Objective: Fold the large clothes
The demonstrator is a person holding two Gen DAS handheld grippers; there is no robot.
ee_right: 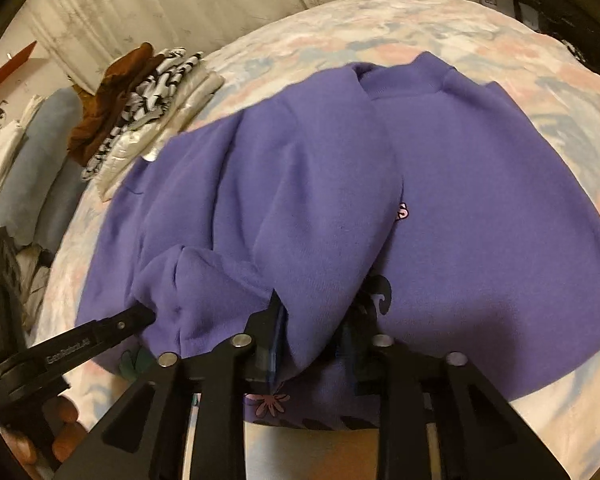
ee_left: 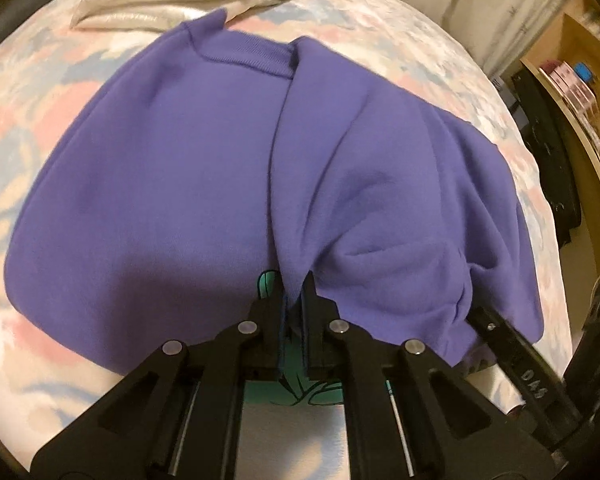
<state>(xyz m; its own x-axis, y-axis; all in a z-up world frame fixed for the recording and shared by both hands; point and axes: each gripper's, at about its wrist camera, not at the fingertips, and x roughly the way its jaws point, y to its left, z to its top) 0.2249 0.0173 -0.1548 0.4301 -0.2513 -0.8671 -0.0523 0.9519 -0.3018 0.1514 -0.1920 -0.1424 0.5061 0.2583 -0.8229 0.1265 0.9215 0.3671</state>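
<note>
Purple sweatshirt point(ee_left: 160, 184) lies on the flowered bedspread point(ee_left: 40, 92), collar at the far end and long axis running away, while both steeply down-tilted grippers, left gripper point(ee_left: 294, 300) and right gripper point(ee_right: 312, 320), pinch its near folds.

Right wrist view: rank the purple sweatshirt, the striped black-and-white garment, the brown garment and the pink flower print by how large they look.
1. purple sweatshirt
2. striped black-and-white garment
3. brown garment, close to the striped one; it lies farther off, so uncertain
4. pink flower print
</note>
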